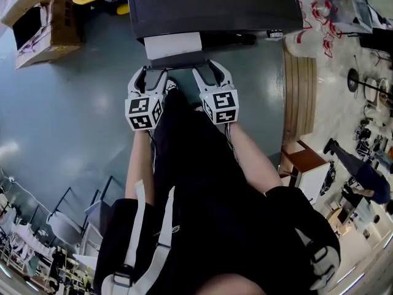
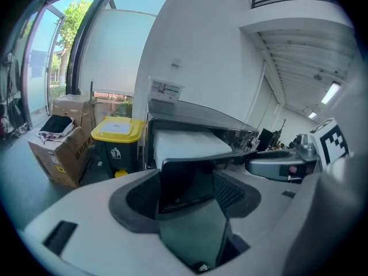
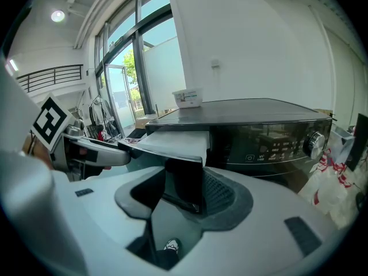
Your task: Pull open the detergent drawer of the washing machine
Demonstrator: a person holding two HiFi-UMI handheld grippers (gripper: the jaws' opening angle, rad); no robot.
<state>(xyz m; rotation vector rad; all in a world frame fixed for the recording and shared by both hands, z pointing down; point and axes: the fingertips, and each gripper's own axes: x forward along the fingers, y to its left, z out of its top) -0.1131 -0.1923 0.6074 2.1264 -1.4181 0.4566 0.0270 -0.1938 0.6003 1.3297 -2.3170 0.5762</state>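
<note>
The dark washing machine point(image 1: 215, 5) stands at the top of the head view. Its detergent drawer point(image 1: 174, 45) is pulled out, with the white inside showing behind the dark front panel point(image 1: 178, 59). My left gripper point(image 1: 151, 77) straddles the panel's left end and my right gripper point(image 1: 207, 72) straddles its right end. In the left gripper view the panel point(image 2: 184, 180) fills most of the gap between the open jaws of the gripper point(image 2: 190, 187). In the right gripper view the panel point(image 3: 185, 180) lies against the right pad point(image 3: 221, 194) of the gripper point(image 3: 184, 195), with floor showing beside the left one.
A yellow-lidded bin point(image 2: 117, 134) and cardboard boxes point(image 2: 60, 148) stand left of the machine. A small labelled box point(image 3: 187, 98) rests on its top, and the control knob point(image 3: 313, 144) is at the right. A wooden slatted piece point(image 1: 299, 91) lies to the right. My legs point(image 1: 190, 158) are just behind the grippers.
</note>
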